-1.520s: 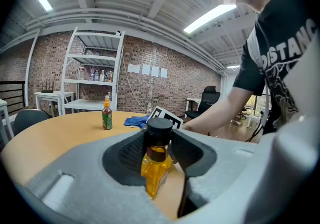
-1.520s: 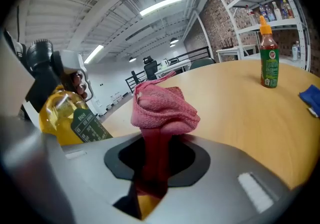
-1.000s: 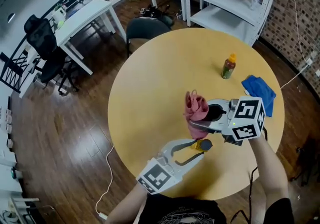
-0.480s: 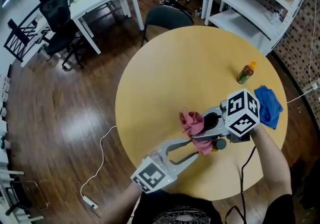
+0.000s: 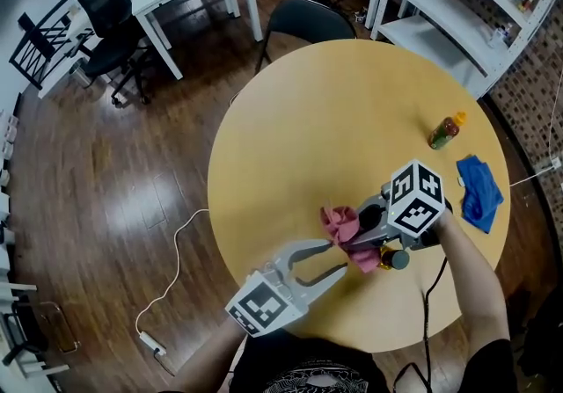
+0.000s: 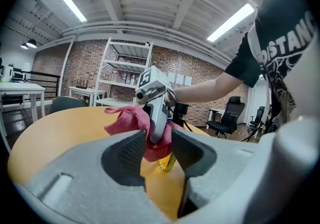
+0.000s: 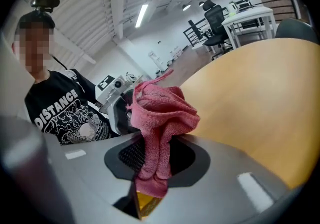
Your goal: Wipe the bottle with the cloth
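– At the right gripper (image 7: 159,157), item one: what sat between the jaws?
– Cloth (image 7: 161,110), pink, one. It was pinched fast between the closed jaws, with a bunch standing above them and a tail hanging down onto the bottle (image 7: 144,204).
– Item two, the bottle?
– One, amber, apparently upright on the round table (image 5: 290,101). It stood just under that gripper, its top draped by the cloth.
– Left gripper (image 6: 158,143)?
– Jaws stood partly apart, with nothing between the pads. It pointed at the bottle from just beside it, and the bottle showed through the gap.
– Further out?
– Second bottle (image 5: 444,131), orange-capped, and a blue cloth (image 5: 480,193), both well apart near the table's far edge.
– Step in hand?
– Judged: wiping barely begun, with the cloth at the bottle's top only.
– Next move?
– It likely called for the left jaws to close on the bottle's lower body and steady it. The cloth could then be drawn down and round the sides. Unsteadied, the bottle seemed liable to tip.
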The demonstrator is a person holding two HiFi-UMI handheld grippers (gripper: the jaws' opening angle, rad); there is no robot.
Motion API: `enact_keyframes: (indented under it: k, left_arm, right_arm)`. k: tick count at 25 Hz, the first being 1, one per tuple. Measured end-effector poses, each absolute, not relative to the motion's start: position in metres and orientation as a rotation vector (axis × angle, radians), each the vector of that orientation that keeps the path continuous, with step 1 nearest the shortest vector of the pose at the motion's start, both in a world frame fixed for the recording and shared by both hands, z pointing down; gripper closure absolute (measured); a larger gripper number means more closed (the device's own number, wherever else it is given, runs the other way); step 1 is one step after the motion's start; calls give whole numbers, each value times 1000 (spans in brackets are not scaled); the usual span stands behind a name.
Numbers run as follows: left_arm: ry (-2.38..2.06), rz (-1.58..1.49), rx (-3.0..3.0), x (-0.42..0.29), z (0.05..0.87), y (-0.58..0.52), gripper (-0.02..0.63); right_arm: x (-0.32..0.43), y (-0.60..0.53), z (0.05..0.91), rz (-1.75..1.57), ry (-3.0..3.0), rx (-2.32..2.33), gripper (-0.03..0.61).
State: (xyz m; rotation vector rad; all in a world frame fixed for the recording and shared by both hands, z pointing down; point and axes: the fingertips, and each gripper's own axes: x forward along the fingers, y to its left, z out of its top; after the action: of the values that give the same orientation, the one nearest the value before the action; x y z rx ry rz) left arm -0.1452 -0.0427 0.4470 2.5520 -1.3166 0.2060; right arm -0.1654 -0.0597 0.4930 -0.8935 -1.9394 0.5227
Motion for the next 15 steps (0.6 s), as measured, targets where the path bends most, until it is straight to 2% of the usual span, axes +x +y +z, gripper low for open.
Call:
enact_keyframes:
  k: [15]
  left_arm:
    - [-1304,222,2550,-140,451,-54,457]
  right_arm:
    - [-160,-62,569,428,-1765,-878,479]
